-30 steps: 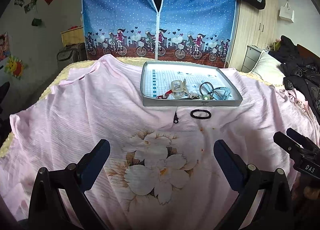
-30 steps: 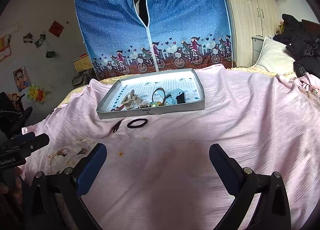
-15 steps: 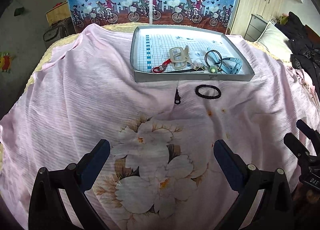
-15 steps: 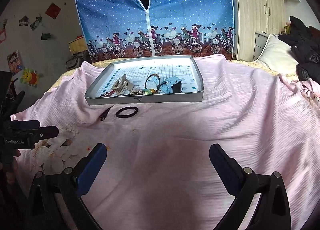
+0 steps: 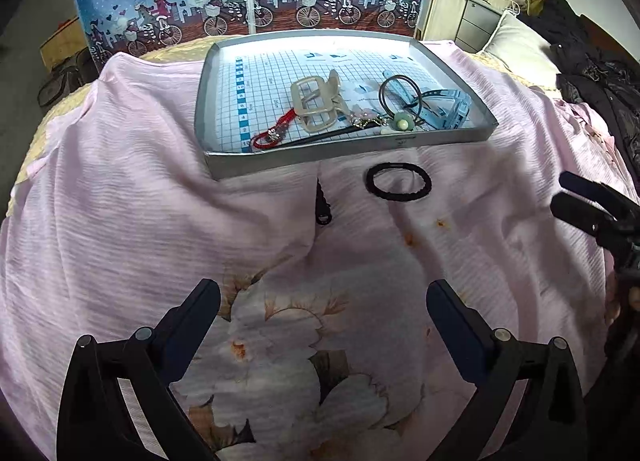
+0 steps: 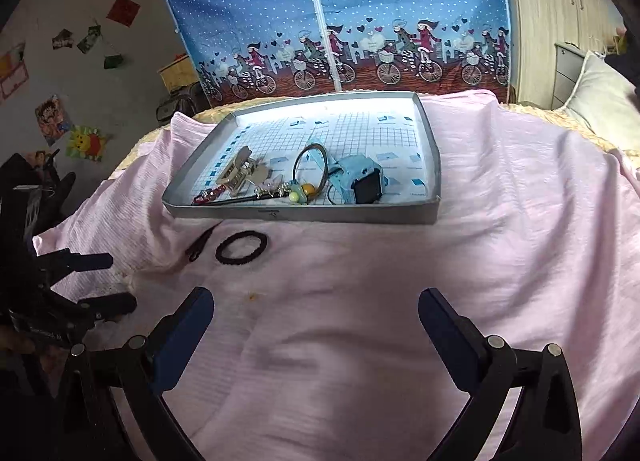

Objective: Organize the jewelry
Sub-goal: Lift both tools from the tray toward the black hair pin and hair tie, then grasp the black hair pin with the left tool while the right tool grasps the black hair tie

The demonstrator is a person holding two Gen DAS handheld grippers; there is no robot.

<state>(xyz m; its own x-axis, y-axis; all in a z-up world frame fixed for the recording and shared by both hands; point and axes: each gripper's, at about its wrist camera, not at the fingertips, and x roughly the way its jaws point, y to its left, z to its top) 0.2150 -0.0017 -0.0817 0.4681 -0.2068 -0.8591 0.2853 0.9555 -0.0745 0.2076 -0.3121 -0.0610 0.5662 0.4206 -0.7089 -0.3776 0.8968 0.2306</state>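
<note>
Jewelry: most pieces lie in a grey tray point(image 5: 224, 109) on a pink sheet point(image 5: 120, 221) spread over a bed; two black pieces lie outside it.
Tray contents: beige hair claw point(image 5: 316, 103), red cord bracelet point(image 5: 274, 135), thin black stick point(image 5: 320, 137), grey ring point(image 5: 400, 95), green bead piece point(image 5: 402, 124), blue watch point(image 6: 360, 181) with its strap. All sit near the front wall, touching or overlapping one another.
Tray floor: white lining with a blue grid; rear half bare.
Hair tie point(image 5: 399, 182): black loop, flat on the sheet just in front of the tray's front wall, apart from it.
Clip point(image 5: 322, 207): small, black, on the sheet just beside the hair tie, in a fold of the cloth.
Left gripper point(image 5: 323, 303): jaws wide, holding nothing, above the flower print point(image 5: 320, 381), well short of the clip.
Right gripper point(image 6: 316, 311): jaws wide, holding nothing, above plain sheet, near the hair tie but not touching it.
Sheet marks: small orange spots point(image 5: 440, 223) between hair tie and grippers.
Background: blue fabric wardrobe point(image 6: 360, 21) with bicycle print behind the bed; wooden cupboard point(image 6: 560, 13) and pillow point(image 6: 596, 97) to the right.
</note>
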